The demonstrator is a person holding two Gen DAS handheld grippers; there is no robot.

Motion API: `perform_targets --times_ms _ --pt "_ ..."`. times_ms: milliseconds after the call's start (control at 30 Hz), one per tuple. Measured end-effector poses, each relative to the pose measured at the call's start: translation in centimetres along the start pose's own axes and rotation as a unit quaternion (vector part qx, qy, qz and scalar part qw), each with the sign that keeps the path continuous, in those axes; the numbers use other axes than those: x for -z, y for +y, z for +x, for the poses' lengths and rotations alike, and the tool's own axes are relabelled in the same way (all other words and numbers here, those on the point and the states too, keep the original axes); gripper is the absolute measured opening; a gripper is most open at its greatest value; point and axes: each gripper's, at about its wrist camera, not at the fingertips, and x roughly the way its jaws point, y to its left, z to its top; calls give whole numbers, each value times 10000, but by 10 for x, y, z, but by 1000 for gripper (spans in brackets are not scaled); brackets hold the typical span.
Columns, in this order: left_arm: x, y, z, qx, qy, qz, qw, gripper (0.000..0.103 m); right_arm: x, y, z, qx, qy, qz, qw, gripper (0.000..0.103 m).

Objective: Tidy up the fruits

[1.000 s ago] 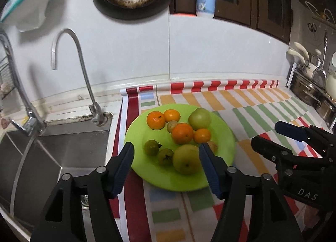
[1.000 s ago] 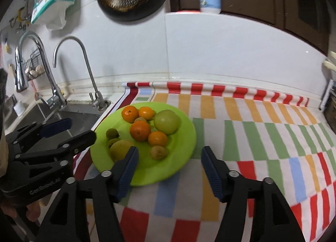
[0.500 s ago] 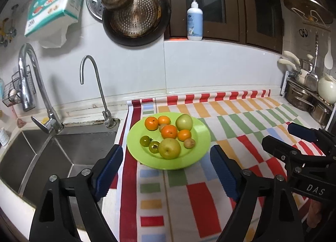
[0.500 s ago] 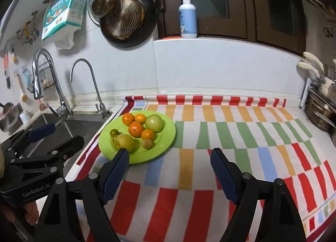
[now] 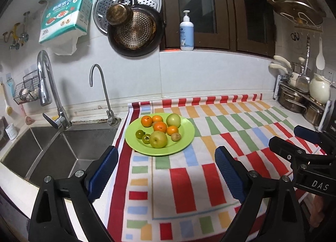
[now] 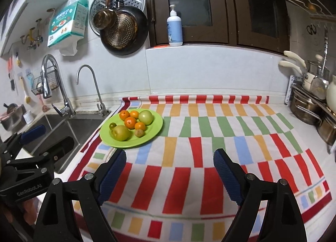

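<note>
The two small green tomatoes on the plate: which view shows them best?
Left wrist view: both green tomatoes lie clear on the green plate. The right wrist view shows one plainly; the pear mostly hides the other.

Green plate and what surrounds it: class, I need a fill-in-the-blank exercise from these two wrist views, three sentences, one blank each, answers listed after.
1. The green plate lies on a striped ____.
2. The number of orange fruits on the plate is ____.
3. The left gripper and the right gripper both have jaws that are ____ with nothing between them.

Missing words: cloth; four; open
</note>
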Motion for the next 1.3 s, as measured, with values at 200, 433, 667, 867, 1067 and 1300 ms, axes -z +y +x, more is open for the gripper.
perform_targets --times_ms 200,433,667,867,1067,1300 --pt "6 -14 -25 -72 -85 14 9999 99 11 -10 -30 36 -141 -35 9999 89" --pt "12 -25 -48 -137 -168 -15 9998 101 19 -20 -54 37 -233 -51 9997 89" --pt "17 -33 -64 -168 -235 -26 9996 103 25 -27 -73 37 -319 -80 9995 89" --pt "21 -34 -73 -200 -245 -57 9995 103 28 -29 -82 7 -358 -128 9993 89" --pt "23 -34 -80 -302 -265 -78 9992 103 30 -25 -88 -25 -391 -168 9991 89" --pt "24 -35 -88 -312 -297 -84 9990 103 31 -24 -94 -56 -419 -169 9990 89"
